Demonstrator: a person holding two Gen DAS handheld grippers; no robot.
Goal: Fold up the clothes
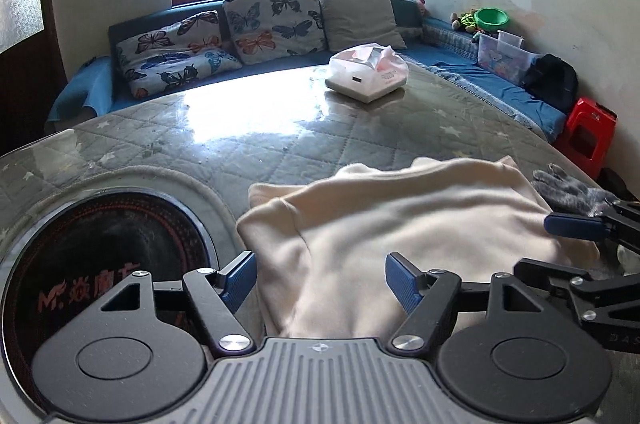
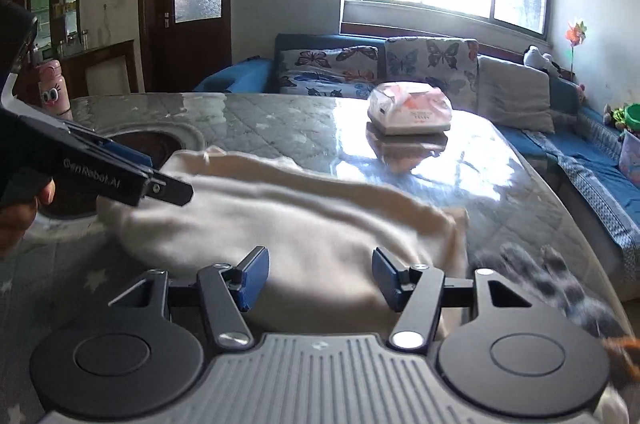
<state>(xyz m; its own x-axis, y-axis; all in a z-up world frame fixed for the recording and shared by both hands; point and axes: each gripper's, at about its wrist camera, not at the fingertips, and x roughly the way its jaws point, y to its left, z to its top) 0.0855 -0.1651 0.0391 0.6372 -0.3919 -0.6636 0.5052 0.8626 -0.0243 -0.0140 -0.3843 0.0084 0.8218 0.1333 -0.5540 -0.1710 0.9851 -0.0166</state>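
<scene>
The cream garment (image 1: 408, 224) lies in a loose, partly folded heap on the near part of the tabletop (image 1: 224, 140), just beside the round cooktop recess (image 1: 104, 256) set into the surface. A grey patterned cloth (image 1: 576, 190) lies at the garment's right edge.

The left gripper (image 1: 320, 284) hovers over the near-left portion of the garment. Its fingers stand apart with nothing clamped; fabric shows beyond the gap. The right gripper (image 2: 318, 278) hovers over the near-right portion. Its fingers are likewise apart and are opening slightly, with no fabric pinched between them. Neither gripper holds the garment.

Risks from this position:

- Uneven fold. The garment is bunched, with a raised ridge across its far edge. A grasp taken on the ridge instead of a true hem would likely produce a skewed fold.
- Multi-layer pinch. The layers overlap near both grippers. Fingers closing too deep may gather several layers and drag the whole heap.
- Snagging the grey cloth. It touches the garment on the right; a wide grasp there could lift both.
- Collision. The two grippers work close together over a small garment.
- Slippage. The glossy tabletop offers little friction, so the garment may slide toward the recess.
</scene>
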